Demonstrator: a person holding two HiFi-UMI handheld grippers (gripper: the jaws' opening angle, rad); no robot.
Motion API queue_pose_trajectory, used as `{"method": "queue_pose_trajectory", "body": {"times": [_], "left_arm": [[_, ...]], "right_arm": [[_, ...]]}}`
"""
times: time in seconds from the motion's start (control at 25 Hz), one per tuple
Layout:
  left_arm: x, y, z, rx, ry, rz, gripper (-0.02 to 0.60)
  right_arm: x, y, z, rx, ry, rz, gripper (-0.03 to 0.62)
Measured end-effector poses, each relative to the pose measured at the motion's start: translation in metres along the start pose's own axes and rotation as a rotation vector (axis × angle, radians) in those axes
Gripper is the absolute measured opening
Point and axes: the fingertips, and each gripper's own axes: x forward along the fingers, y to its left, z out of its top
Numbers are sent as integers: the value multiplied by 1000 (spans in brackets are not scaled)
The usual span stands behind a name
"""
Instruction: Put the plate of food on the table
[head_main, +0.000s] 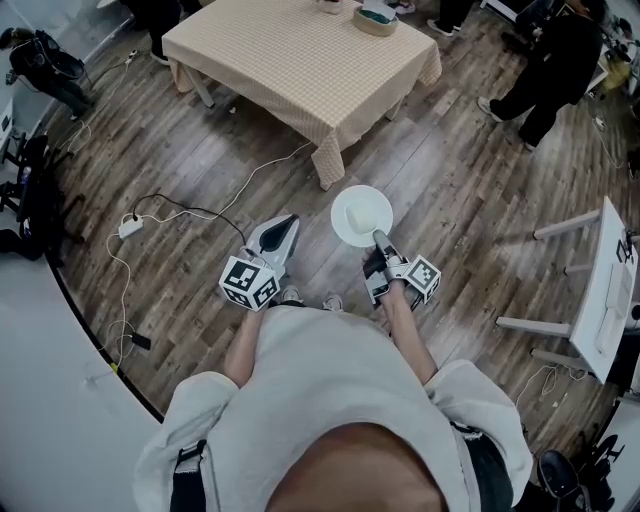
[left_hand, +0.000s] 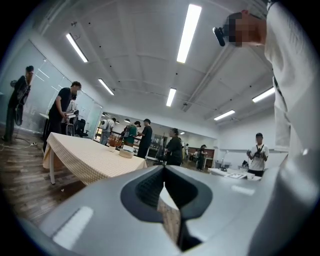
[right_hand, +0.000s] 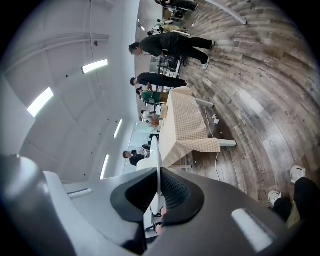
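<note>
- One part of the task stands done: the plate (head_main: 343, 229) is off any surface and in your charge. You hold it in the air above the wooden floor (head_main: 470, 190), just in front of your body.
- Right gripper (head_main: 379, 239): its jaws are pinched onto the plate's near rim. The right gripper view shows that rim edge-on between the pads, with no gap on either side.
- Food (head_main: 362, 212): a pale block sits near the middle of the plate. What it is cannot be determined. The plate looks roughly level in the head view.
- Left gripper (head_main: 288, 224): its jaws are pressed together with nothing between them. It hangs beside the plate on your left, apart from it, and lends no support.
- Table (head_main: 290, 60): it is covered with a checked cloth and lies well apart from the plate, ahead of you, with its near corner turned your way. A small bowl (head_main: 376, 18) stands by the far edge, and most of the cloth is bare.
- Outstanding, in my judgement: the approach to the table, lowering the plate onto the cloth inside the edge, and the release. None of these is done.
- Hazards noted: the plate is held by one rim only, so it may tip. A white cable (head_main: 270, 170) also lies on the floor toward the table's near corner.
</note>
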Motion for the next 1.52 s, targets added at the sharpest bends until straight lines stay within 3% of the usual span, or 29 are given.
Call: {"method": "queue_pose_trajectory", "body": {"times": [0.4,0.52,0.92,1.2,1.52], "left_arm": [[8,-7,-9,-5,-9,47,9],[12,-2,-10,-9,-9,56,9],[62,13,-9,-19,-11,23,9],[92,47,-13,-38,-6,12,9],[151,121,-8,-66,13,-17,9]], "right_arm": [[3,-3,19,8,17,41,14],[6,-9,24,-12,21,-4,14],[33,-12,59,-20,10,-18,14],[70,-14,76,-32,6,-20,14],[151,-14,96,-30,4,-66,15]]}}
